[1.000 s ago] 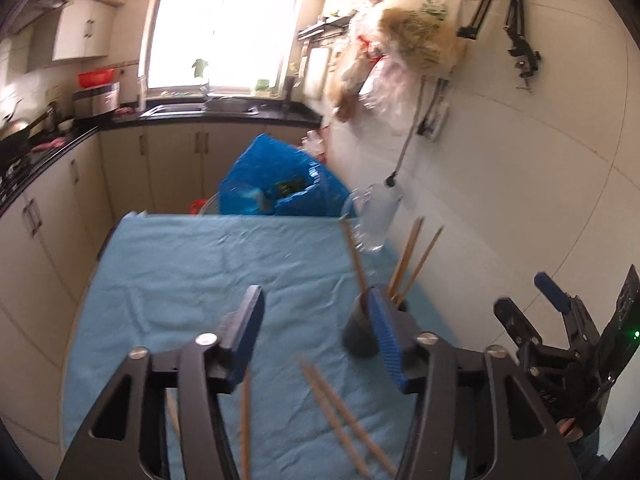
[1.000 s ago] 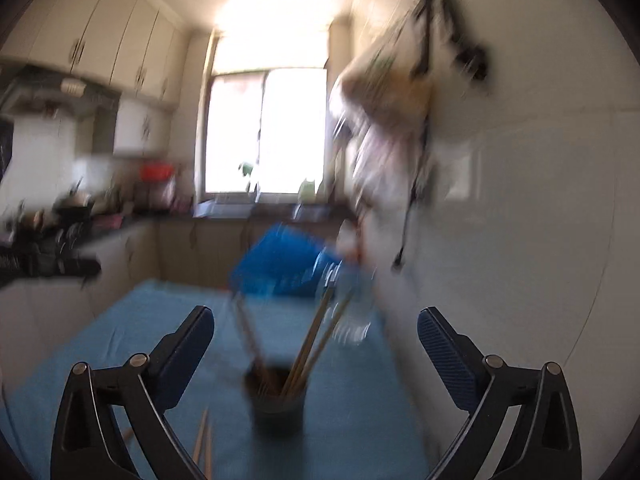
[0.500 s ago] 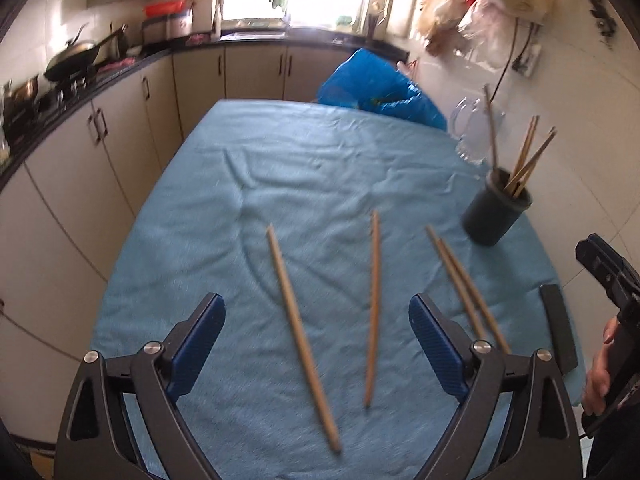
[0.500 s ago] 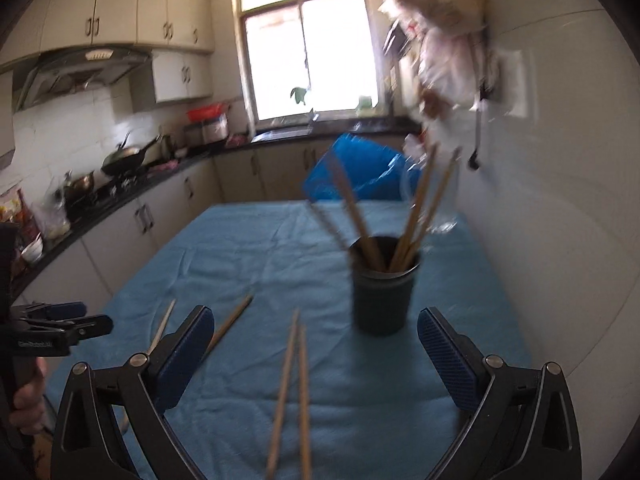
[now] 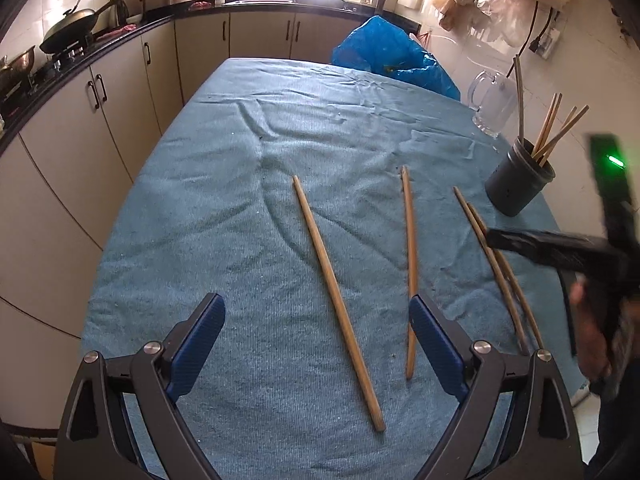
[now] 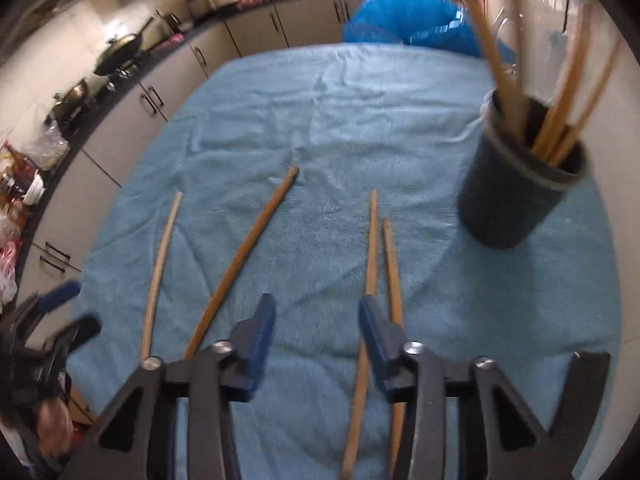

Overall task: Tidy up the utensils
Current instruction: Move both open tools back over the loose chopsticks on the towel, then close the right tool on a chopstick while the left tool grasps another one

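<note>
Dark holder: we see several chopsticks standing inside
Glass mug: contents unclear
Our grippers: left gripper and right gripper spread apart, unladen

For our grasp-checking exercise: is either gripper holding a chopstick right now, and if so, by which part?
Nothing is held. The left gripper and right gripper are both open above the blue cloth; four chopsticks lie loose, others stand in the dark holder.
</note>
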### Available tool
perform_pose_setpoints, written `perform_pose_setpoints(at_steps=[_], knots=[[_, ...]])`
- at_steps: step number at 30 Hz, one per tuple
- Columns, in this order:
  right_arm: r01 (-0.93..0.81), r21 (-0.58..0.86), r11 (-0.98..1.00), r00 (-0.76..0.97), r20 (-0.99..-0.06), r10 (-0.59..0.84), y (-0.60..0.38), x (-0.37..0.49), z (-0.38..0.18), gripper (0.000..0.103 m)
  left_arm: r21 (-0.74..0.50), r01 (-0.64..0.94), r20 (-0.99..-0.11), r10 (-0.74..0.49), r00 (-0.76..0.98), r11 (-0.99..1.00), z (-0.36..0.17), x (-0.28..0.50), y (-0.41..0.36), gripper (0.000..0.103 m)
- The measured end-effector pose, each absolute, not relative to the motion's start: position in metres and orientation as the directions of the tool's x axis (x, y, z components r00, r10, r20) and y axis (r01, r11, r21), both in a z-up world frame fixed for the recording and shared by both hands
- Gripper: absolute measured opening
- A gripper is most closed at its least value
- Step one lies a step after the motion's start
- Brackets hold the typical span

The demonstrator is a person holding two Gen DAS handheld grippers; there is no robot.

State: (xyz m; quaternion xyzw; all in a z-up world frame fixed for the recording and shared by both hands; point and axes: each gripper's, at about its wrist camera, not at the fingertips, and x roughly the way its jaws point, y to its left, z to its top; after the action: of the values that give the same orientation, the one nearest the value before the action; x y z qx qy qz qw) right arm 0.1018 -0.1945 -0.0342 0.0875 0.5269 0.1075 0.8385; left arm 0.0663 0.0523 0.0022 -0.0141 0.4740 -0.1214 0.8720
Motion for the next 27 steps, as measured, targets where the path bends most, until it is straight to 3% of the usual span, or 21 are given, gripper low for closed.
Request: perform_pose_setpoints(at_steps=[6, 14, 16, 17, 22, 27], knots=[[0.006, 0.239, 0.971, 0.358, -0.907, 0.221, -0.202, 0.149, -0.055, 0.034, -0.156, 0.200, -0.829, -0.238, 0.506, 0.967, -0.003, 0.065, 0.060, 0.092], [0.022, 0.169, 0.985, 0.344, -0.927, 0.151, -0.199, 0.180, -0.064, 0.031, -0.175, 0.209, -0.832, -0.257, 0.491, 0.962, -0.008, 0.071, 0.065, 0.092], [0.015, 0.132, 0.991, 0.341, -0.932, 0.119, -0.194, 0.183, -0.064, 0.011, -0.182, 0.216, -0.830, -0.267, 0.489, 0.959, -0.007, 0.075, 0.063, 0.092], [0.006, 0.132, 0.991, 0.336, -0.934, 0.122, -0.192, 0.183, -0.064, 0.007, -0.185, 0.220, -0.830, -0.272, 0.487, 0.958, -0.005, 0.077, 0.061, 0.092], [-0.031, 0.190, 0.981, 0.337, -0.922, 0.189, -0.183, 0.164, -0.060, 0.006, -0.185, 0.250, -0.833, -0.287, 0.474, 0.950, 0.002, 0.094, 0.042, 0.092], [-0.076, 0.233, 0.969, 0.452, -0.859, 0.242, -0.186, 0.114, -0.028, 0.006, -0.207, 0.275, -0.845, -0.313, 0.434, 0.939, 0.004, 0.128, 0.015, 0.092]])
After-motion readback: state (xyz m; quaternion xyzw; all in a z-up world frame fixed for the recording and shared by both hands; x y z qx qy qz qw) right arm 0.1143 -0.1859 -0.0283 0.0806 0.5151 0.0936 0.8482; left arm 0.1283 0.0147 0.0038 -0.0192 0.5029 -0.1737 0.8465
